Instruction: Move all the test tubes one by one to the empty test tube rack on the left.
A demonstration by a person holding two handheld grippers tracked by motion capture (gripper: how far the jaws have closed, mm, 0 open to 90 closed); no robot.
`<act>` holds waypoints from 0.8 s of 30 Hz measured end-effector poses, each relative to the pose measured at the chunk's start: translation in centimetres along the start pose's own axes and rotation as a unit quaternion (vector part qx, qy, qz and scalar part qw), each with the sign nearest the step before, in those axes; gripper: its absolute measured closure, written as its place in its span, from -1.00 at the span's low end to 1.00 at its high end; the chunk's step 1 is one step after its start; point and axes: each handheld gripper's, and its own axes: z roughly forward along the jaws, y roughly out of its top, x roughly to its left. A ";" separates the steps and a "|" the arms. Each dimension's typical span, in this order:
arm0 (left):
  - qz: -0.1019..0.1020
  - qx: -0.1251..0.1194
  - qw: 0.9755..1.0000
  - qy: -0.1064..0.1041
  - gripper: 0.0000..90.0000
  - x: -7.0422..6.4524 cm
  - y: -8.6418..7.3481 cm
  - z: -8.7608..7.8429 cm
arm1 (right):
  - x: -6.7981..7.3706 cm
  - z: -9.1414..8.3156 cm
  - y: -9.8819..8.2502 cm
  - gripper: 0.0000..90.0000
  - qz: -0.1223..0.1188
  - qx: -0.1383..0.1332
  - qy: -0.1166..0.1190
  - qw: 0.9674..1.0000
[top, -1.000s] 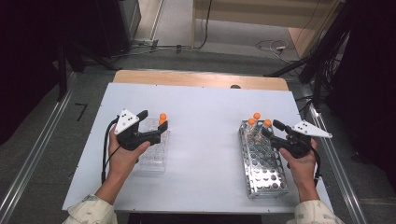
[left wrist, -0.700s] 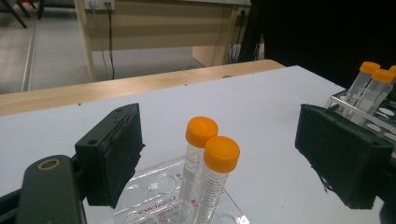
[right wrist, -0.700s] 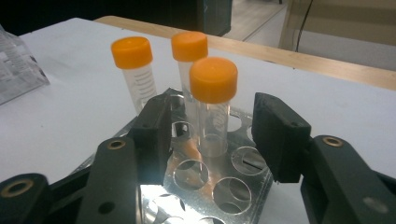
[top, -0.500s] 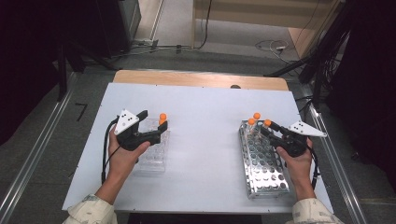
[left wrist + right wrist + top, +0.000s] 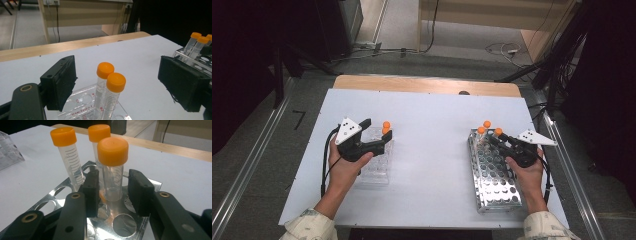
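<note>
A: Right gripper [image 5: 112, 192] status?

B: Jaws have just been closing around the nearest orange-capped tube [image 5: 113, 170], one pad on each side. A small gap is still showing on both sides, so the pads are not pressing on it. Nothing held.

A: Where's that tube sitting?

B: Upright in a hole at the far end of the metal rack [image 5: 492, 172], on the right side of the white table [image 5: 432, 150]. Two more capped tubes [image 5: 67, 157] are standing just behind it in the same rack.

A: Left gripper [image 5: 117, 82]?

B: Jaws are standing wide open, holding nothing. It's hovering over the clear plastic rack [image 5: 374, 162] on the left side of the table. Two orange-capped tubes [image 5: 110, 92] are standing upright in that rack, side by side, between the open pads and apart from both.

A: Racks close together?

B: No, well apart, bare table between them.
</note>
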 end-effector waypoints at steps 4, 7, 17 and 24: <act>0.001 0.000 1.000 0.000 -0.67 0.0 0.0 0.1 | -0.1 0.2 -0.1 0.44 0.002 -0.002 0.000 1.000; 0.001 -0.001 1.000 -0.001 -0.67 0.0 0.0 0.0 | 0.0 0.2 -0.2 0.55 0.000 -0.003 0.000 1.000; 0.002 -0.002 1.000 -0.003 -0.66 -0.1 0.0 0.0 | 0.1 0.2 -0.1 0.60 0.001 -0.005 0.000 1.000; 0.002 -0.004 1.000 -0.004 -0.66 -0.2 0.1 0.0 | 0.1 -0.3 0.3 0.60 0.000 -0.014 -0.006 1.000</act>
